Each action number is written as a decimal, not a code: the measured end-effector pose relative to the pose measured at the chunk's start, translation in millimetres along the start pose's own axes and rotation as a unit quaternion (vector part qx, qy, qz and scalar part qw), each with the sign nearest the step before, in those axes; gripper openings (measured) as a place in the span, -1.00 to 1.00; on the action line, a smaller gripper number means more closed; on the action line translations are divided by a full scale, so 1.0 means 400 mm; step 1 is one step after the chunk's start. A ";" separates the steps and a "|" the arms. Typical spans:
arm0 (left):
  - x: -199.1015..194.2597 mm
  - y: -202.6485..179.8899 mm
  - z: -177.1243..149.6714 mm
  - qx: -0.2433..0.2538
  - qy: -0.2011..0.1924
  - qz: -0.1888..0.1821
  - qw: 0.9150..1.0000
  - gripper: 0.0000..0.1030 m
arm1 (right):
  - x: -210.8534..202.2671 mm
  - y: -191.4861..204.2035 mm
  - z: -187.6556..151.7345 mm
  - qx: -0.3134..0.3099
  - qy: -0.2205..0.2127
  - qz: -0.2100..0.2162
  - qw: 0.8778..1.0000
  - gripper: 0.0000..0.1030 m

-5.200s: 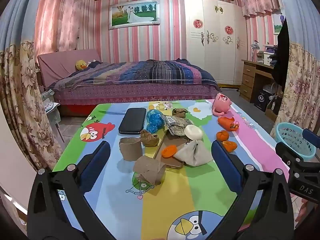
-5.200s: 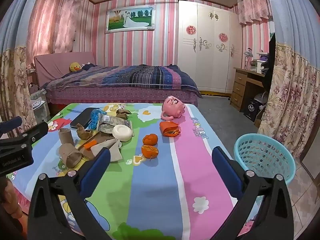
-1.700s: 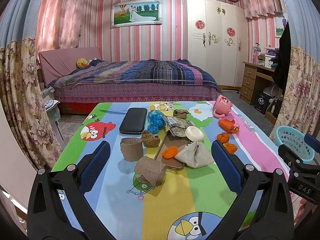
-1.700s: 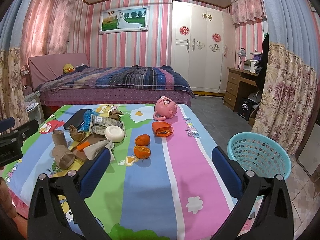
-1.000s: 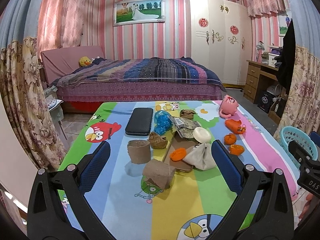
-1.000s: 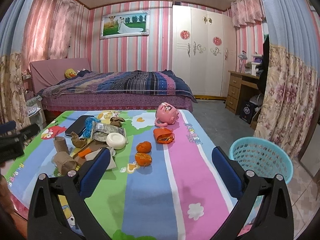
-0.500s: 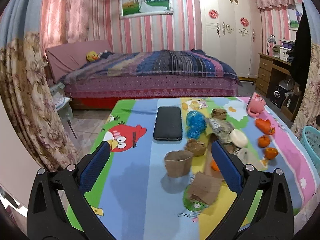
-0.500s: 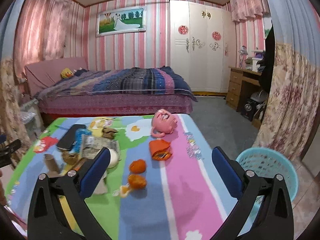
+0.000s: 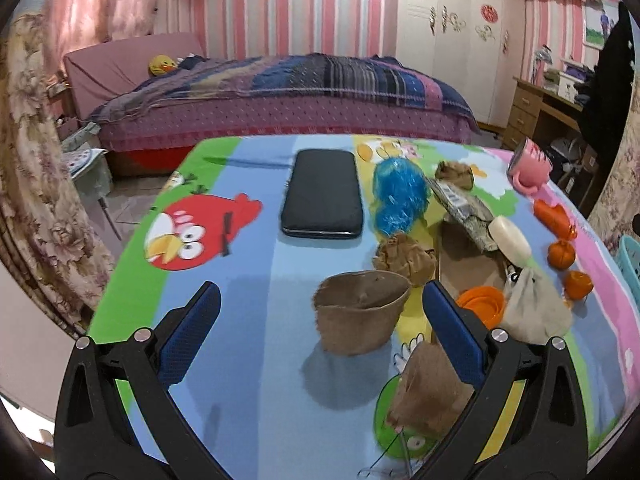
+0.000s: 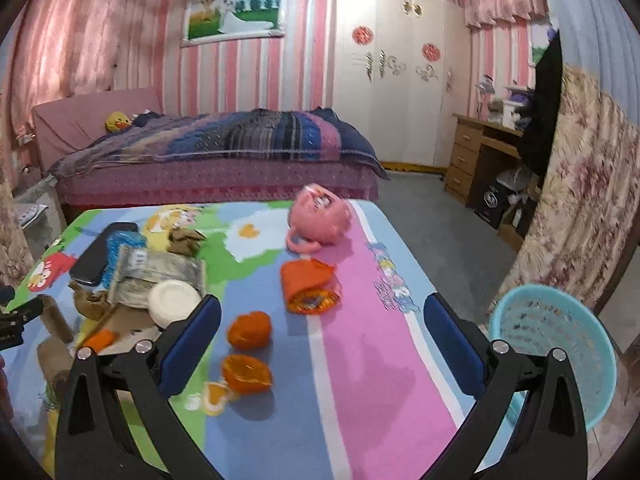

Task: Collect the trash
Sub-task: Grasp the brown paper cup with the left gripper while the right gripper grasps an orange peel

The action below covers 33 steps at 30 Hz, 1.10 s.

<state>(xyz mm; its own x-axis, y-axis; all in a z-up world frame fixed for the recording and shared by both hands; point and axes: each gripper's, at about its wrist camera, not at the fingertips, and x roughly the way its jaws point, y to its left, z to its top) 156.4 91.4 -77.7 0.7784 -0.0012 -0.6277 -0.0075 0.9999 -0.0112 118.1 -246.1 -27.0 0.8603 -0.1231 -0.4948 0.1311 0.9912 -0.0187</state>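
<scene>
Trash lies on a colourful cartoon tablecloth (image 9: 248,360). My left gripper (image 9: 320,320) is open and empty, with a brown paper cup (image 9: 360,310) standing between its fingers. A flattened brown paper bag (image 9: 428,396) lies near its right finger. Crumpled brown paper (image 9: 404,258), a blue plastic wad (image 9: 396,194) and an orange lid (image 9: 480,304) lie beyond. My right gripper (image 10: 322,340) is open and empty above orange peels (image 10: 248,330) and an orange wrapper (image 10: 308,286). A light blue basket (image 10: 556,354) stands on the floor to the right.
A black phone (image 9: 322,198), a pink mug (image 10: 320,220), a white soap-like disc (image 10: 174,302) and a grey cloth pouch (image 9: 532,312) also lie on the table. A bed (image 10: 216,160) stands behind it, a wardrobe and desk (image 10: 480,156) at the right.
Both grippers have moved forward and lower toward the table. The left one has swung left and now frames the brown paper cup. The right one has closed in on the orange peels.
</scene>
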 end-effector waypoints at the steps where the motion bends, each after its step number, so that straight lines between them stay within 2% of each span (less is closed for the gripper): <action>1: 0.010 -0.005 0.000 0.002 0.003 -0.005 1.000 0.89 | 0.004 -0.008 -0.004 0.003 0.006 0.001 1.000 0.92; 5: 0.051 -0.028 0.002 0.016 0.017 -0.009 1.000 0.86 | 0.019 -0.011 -0.034 -0.020 0.024 -0.005 1.000 0.92; 7: 0.060 -0.028 0.000 0.016 0.025 -0.019 0.999 0.68 | 0.020 -0.009 -0.047 -0.020 0.024 -0.011 0.999 0.92; 10: 0.063 -0.030 -0.006 0.017 0.036 -0.033 0.999 0.40 | 0.032 -0.014 -0.066 -0.008 0.035 0.009 0.999 0.92; 12: 0.062 -0.033 -0.009 0.027 0.037 -0.033 0.998 0.05 | 0.045 -0.009 -0.074 -0.004 0.041 0.018 0.999 0.92; 16: 0.049 -0.023 -0.005 0.023 0.037 -0.037 0.998 -0.02 | 0.065 0.017 -0.093 -0.009 0.055 0.035 0.998 0.92; 21: -0.003 -0.003 0.009 0.025 0.004 -0.005 1.000 -0.03 | 0.099 0.067 -0.111 -0.035 0.081 0.050 0.995 0.89; 25: -0.031 0.010 0.020 0.017 -0.008 0.014 1.000 -0.03 | 0.135 0.080 -0.118 -0.035 0.111 0.058 0.992 0.59; 28: -0.046 0.014 0.024 0.015 -0.018 0.022 1.000 -0.03 | 0.150 0.084 -0.123 -0.034 0.125 0.069 0.989 0.55; 30: -0.053 0.017 0.027 0.012 -0.023 0.026 0.999 -0.03 | 0.152 0.090 -0.124 -0.038 0.128 0.078 0.988 0.39; 32: -0.060 0.016 0.030 0.012 -0.027 0.029 0.999 -0.03 | 0.156 0.096 -0.126 -0.042 0.135 0.095 0.985 0.09; 33: -0.065 0.016 0.032 0.012 -0.029 0.031 0.999 -0.03 | 0.157 0.101 -0.127 -0.045 0.136 0.105 0.984 0.00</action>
<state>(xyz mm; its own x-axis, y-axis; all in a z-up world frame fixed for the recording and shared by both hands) 144.4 98.0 -51.5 0.8116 0.0604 -0.5811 -0.0418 0.9981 0.0454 152.3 -211.3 -102.8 0.6977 0.0907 -0.7106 -0.0910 0.9951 0.0377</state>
